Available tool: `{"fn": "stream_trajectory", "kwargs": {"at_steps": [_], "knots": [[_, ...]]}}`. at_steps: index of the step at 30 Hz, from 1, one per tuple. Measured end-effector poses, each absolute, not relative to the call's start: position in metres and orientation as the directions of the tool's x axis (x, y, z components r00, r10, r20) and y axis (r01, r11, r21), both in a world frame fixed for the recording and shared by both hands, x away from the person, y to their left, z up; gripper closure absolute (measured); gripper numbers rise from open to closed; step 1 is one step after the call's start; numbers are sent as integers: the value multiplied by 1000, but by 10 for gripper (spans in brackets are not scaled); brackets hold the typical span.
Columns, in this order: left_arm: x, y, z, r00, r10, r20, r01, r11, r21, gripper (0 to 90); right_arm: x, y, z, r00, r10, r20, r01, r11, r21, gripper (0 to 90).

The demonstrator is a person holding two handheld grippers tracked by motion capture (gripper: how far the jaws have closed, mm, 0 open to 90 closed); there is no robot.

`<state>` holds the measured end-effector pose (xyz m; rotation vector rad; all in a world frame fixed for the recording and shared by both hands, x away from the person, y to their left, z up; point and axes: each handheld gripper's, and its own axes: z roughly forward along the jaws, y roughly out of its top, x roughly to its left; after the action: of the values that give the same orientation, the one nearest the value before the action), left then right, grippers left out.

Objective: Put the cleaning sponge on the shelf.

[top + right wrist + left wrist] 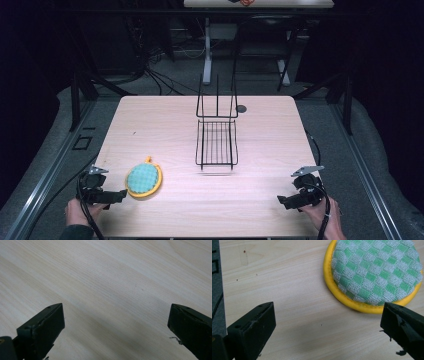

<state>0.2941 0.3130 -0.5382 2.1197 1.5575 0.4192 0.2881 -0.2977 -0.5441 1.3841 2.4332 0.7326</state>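
While my left claw [121, 193] sits wide open at the desk [260, 135] front-left corner, the round green-checked pot holder [144, 179] lies flat just beside its tips, untouched. Wire rack [216, 142] mid-desk. Right claw [280, 200] front-right, spread wide, nothing between.

No readable text, label or number appears anywhere.

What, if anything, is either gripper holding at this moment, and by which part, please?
Nothing is held. The left gripper is open, just short of the pot holder; the right gripper is open over bare table.
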Motion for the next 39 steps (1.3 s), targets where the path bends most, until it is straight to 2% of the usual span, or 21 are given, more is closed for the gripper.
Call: {"fn": "stream_trajectory", "kwargs": {"at_steps": [13,20,28,29,30,31,34,39], "knots": [[305,302,-527,325,945,-27,788,-255,560,2,286,-294,-544,-540,842,22,716,445,537,21],[323,291,-519,335,942,-22,765,-258,590,2,287,-289,-544,-559,829,16,706,466,533,23],[344,279,-524,354,935,-33,766,-269,584,10,287,-289,-543,-554,832,26,710,456,537,30],[346,278,-524,358,933,-26,764,-277,583,77,286,-289,-543,-555,832,26,709,456,538,33],[349,277,-526,359,933,-17,763,-283,582,77,286,-289,-543,-555,832,26,709,456,538,33],[351,276,-528,369,929,-24,764,-288,577,158,288,-291,-544,-555,831,40,713,450,537,36],[357,276,-535,381,923,-47,781,-295,551,248,289,-294,-544,-549,834,56,718,437,541,38],[361,280,-544,380,920,-95,804,-278,526,349,287,-294,-541,-546,835,72,717,422,555,39]]}}
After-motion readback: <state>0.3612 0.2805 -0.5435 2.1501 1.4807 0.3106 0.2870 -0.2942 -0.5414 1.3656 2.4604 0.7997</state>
